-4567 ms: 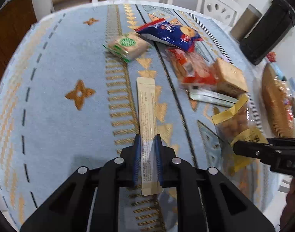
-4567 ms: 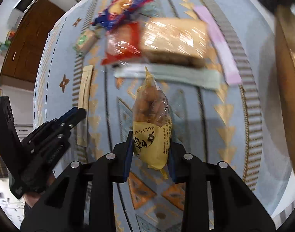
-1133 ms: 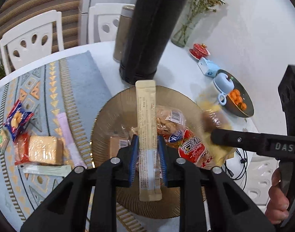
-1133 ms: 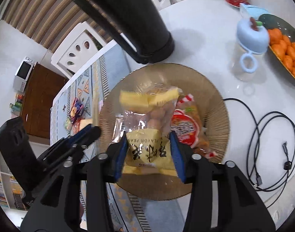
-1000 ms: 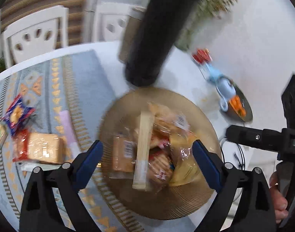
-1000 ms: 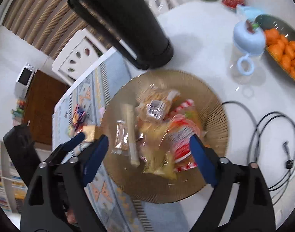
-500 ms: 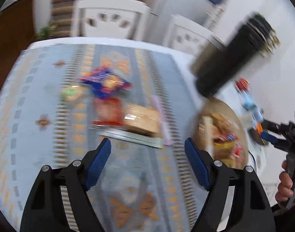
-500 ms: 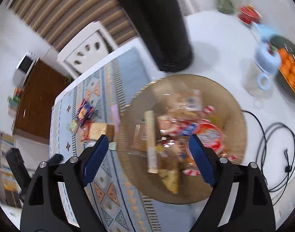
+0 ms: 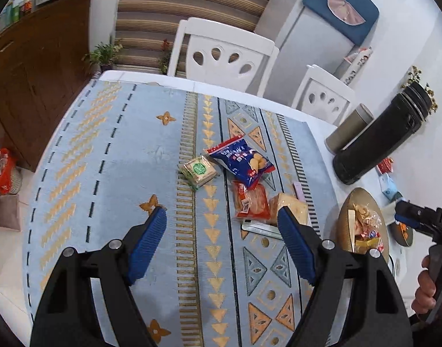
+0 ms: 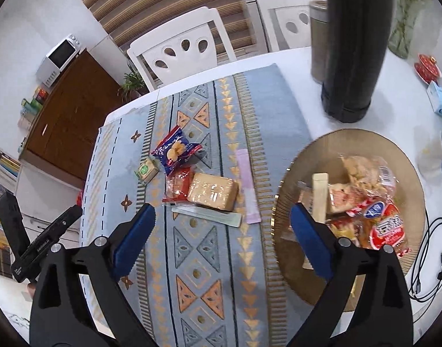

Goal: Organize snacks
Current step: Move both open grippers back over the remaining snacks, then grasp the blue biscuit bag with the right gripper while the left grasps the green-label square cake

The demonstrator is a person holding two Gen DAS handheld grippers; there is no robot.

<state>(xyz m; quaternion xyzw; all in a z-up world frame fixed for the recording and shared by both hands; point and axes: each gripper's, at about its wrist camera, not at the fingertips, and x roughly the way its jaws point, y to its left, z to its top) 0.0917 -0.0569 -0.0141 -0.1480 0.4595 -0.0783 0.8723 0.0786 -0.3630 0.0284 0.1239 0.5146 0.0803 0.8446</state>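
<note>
Loose snacks lie on the blue patterned cloth (image 9: 111,173): a blue packet (image 9: 239,163), a green-label cracker pack (image 9: 198,170), a red packet (image 9: 250,202), a tan biscuit block (image 10: 213,192), a pink stick (image 10: 247,186) and a pale flat sachet (image 10: 206,214). The golden plate (image 10: 313,150) at the right holds several packets and the cream stick (image 10: 319,195). My left gripper (image 9: 221,243) hangs open above the cloth, short of the pile. My right gripper (image 10: 221,235) is open too, above the cloth between the pile and the plate. Both are empty.
A tall black flask (image 10: 354,43) and a grey tumbler (image 10: 318,37) stand behind the plate. White chairs (image 9: 221,55) line the table's far side. A black cable (image 10: 432,257) lies right of the plate, with a dish of oranges (image 9: 404,232) beyond.
Both grippers opened over the plate and dropped the cream stick and the yellow bag there. Both then pulled back and up, and the left one swung toward the loose snacks.
</note>
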